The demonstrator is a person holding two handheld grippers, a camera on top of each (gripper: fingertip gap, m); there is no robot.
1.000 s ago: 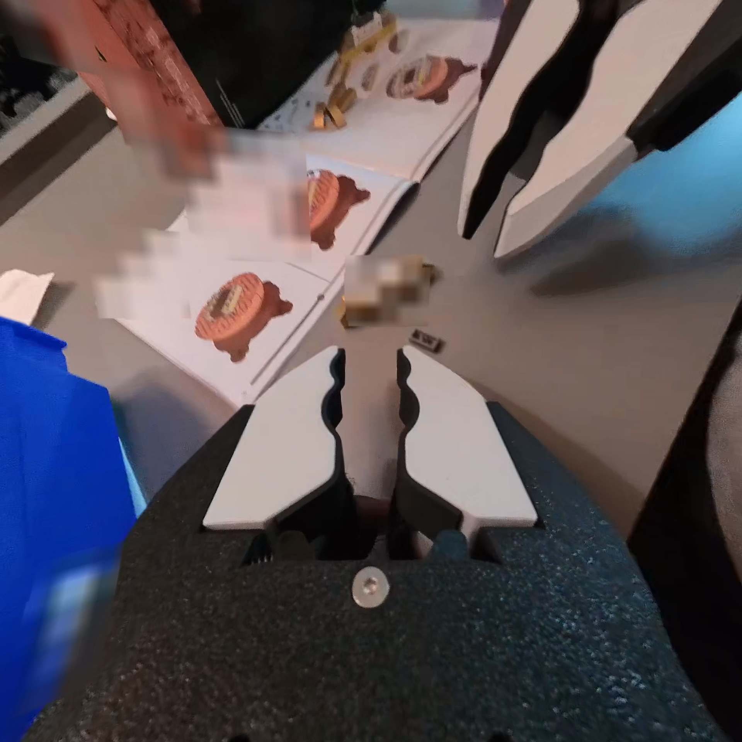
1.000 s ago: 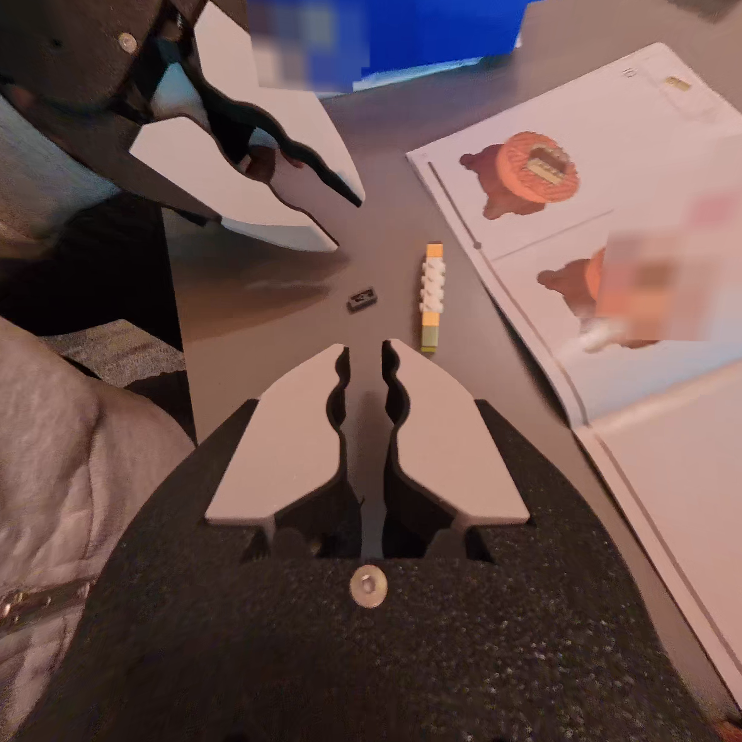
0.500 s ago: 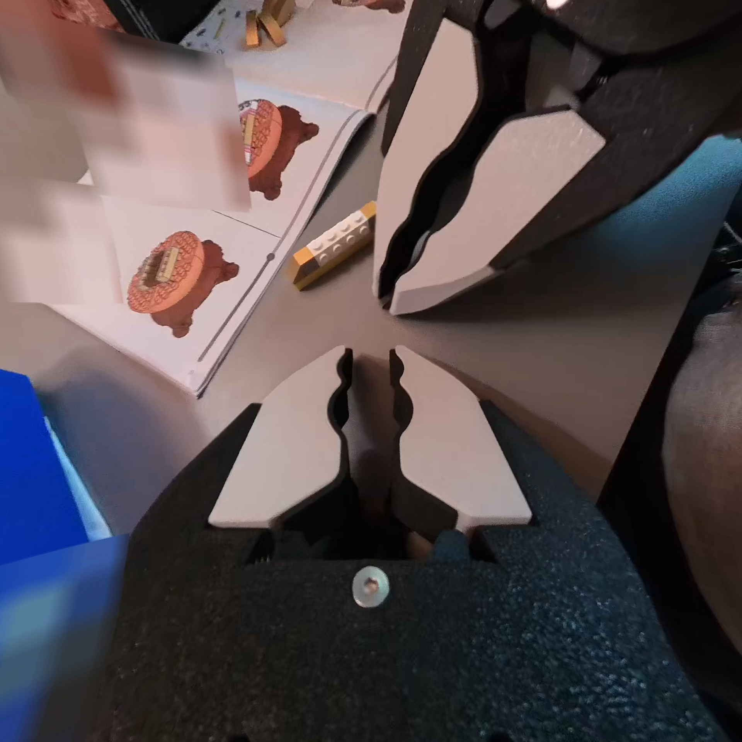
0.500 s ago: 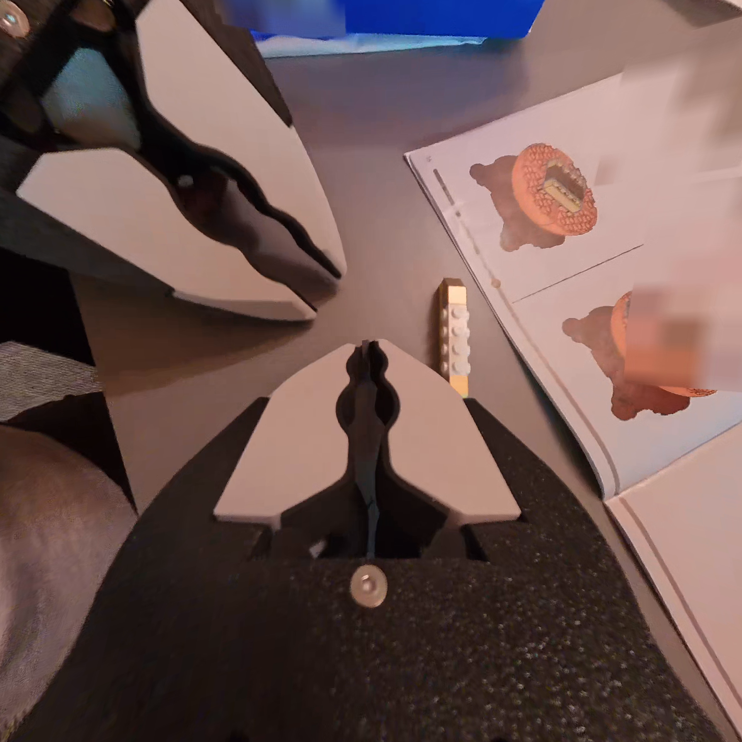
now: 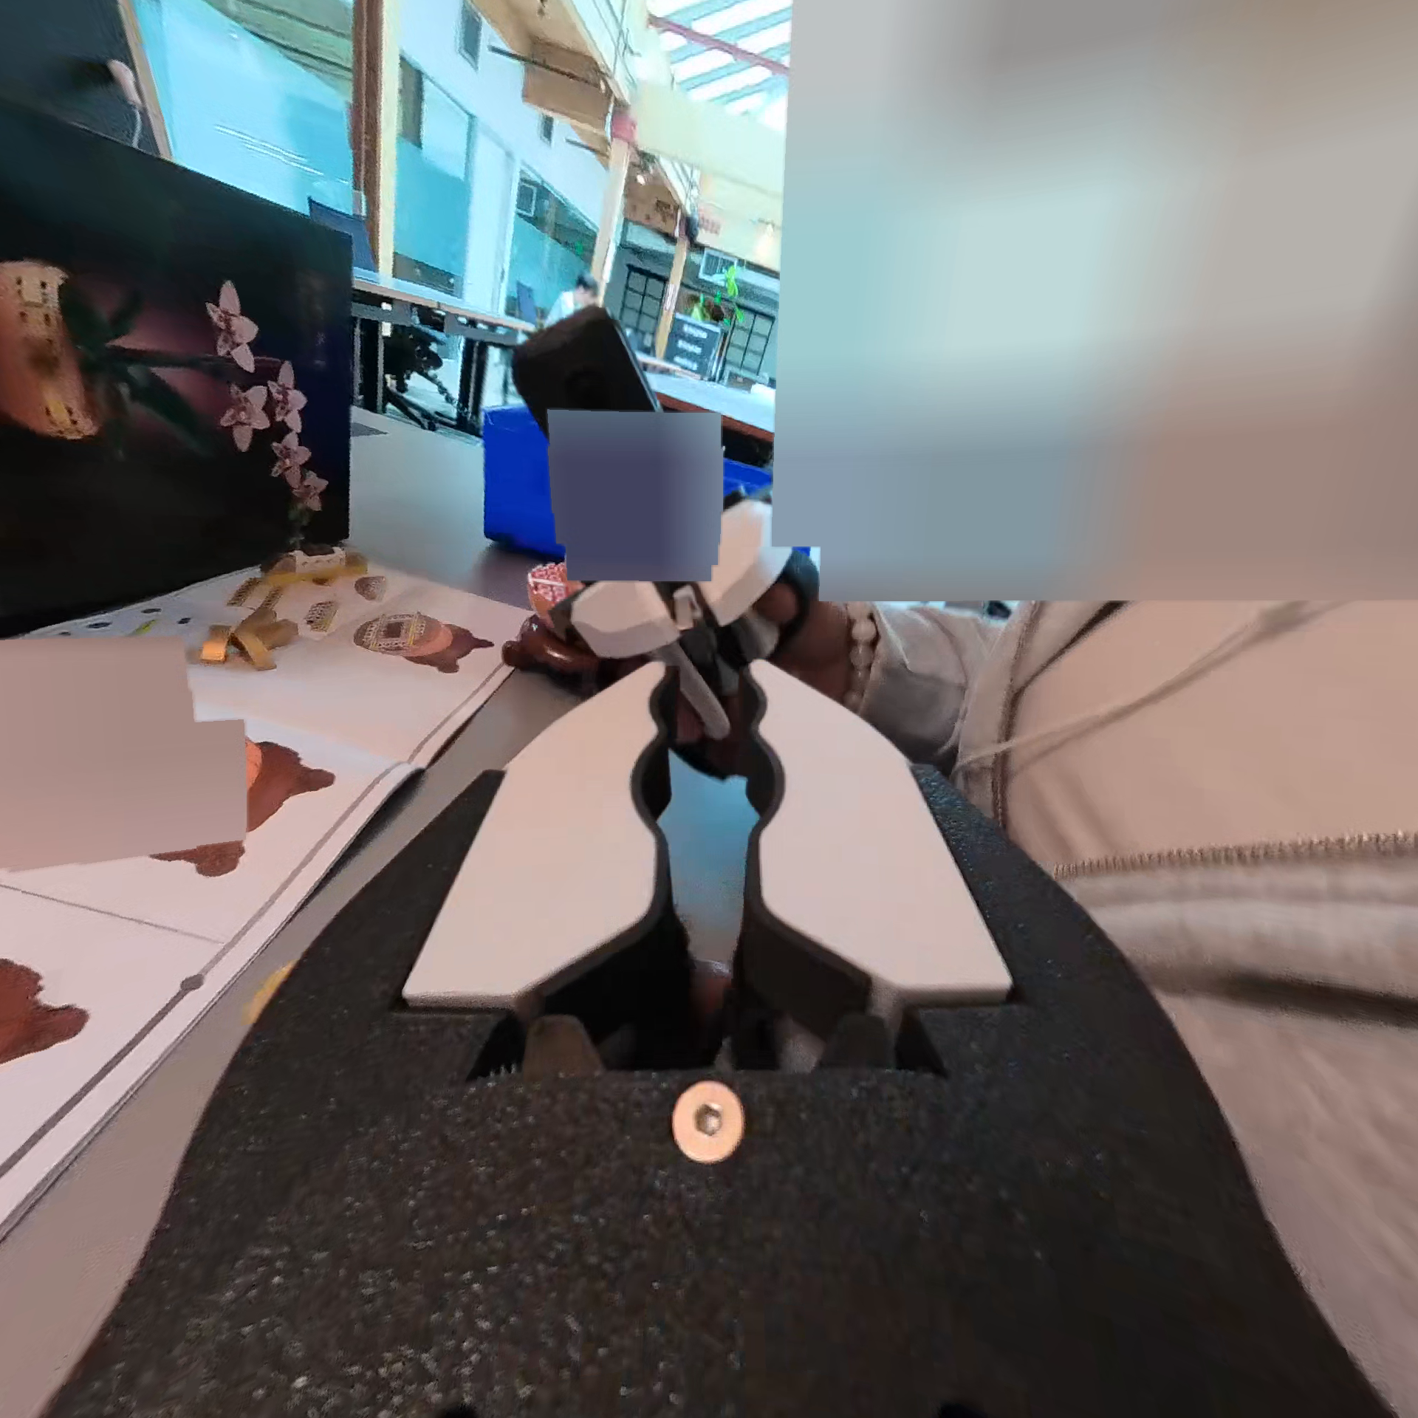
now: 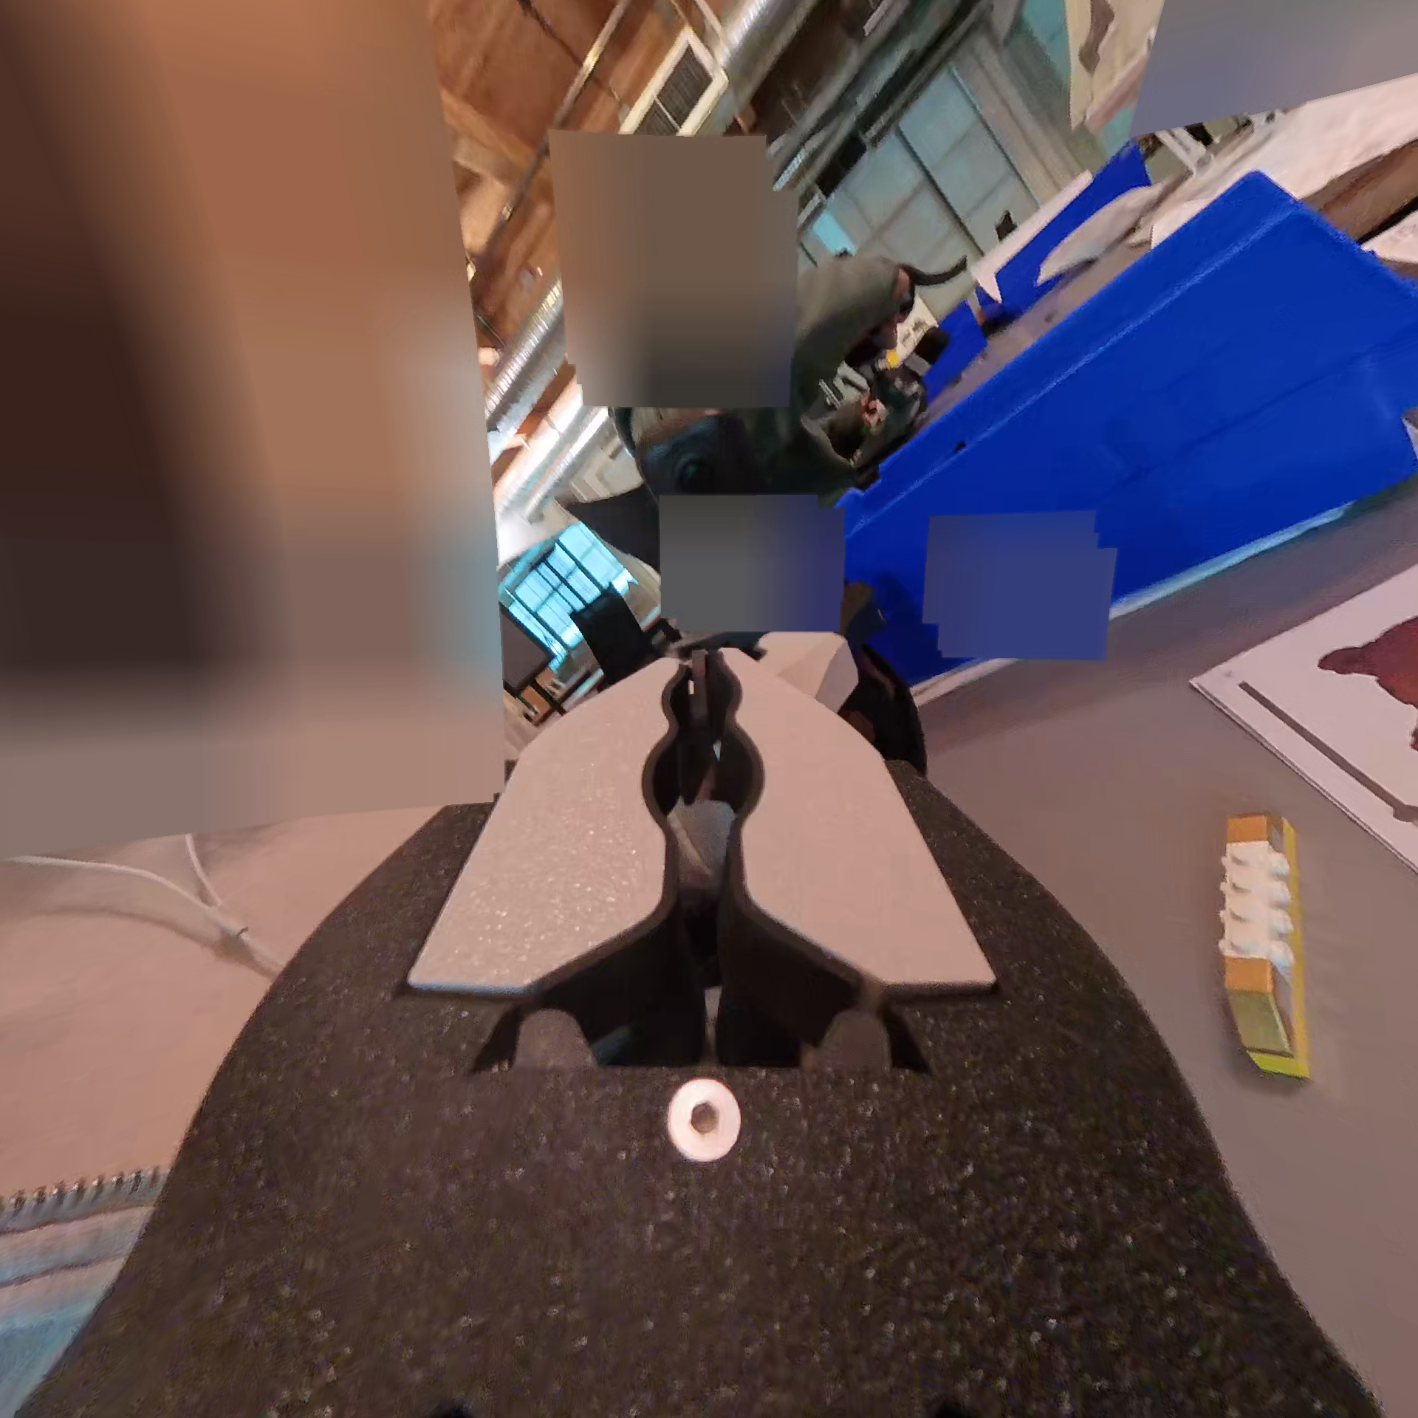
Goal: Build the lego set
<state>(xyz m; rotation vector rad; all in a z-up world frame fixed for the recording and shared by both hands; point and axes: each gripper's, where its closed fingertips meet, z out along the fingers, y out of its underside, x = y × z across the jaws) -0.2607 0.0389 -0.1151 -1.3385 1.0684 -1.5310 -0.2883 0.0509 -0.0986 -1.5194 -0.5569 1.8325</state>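
My left gripper (image 5: 707, 679) is open and empty, raised above the grey table (image 5: 430, 499). My right gripper (image 6: 704, 666) faces it tip to tip, with its jaws nearly closed on a small dark piece (image 6: 700, 690). The right gripper also shows in the left wrist view (image 5: 652, 614), just beyond my left fingertips. A yellow, white and orange brick bar (image 6: 1258, 951) lies on the table to the right of the right gripper. A brown and red lego build (image 5: 549, 610) stands behind the right gripper, partly hidden.
The open instruction booklet (image 5: 345, 713) lies at the left with loose gold pieces (image 5: 245, 637) on it; it also shows in the right wrist view (image 6: 1343, 729). A dark lego box (image 5: 169, 430) stands behind it. A blue bin (image 6: 1151, 368) sits farther back. A person's grey hoodie (image 5: 1189, 844) is close by. Both grippers' tips are close together, under 4 cm apart.
The right gripper shut over the small dark piece on the table. Both grippers then rose and tilted up to face each other. The brick bar stayed on the table.
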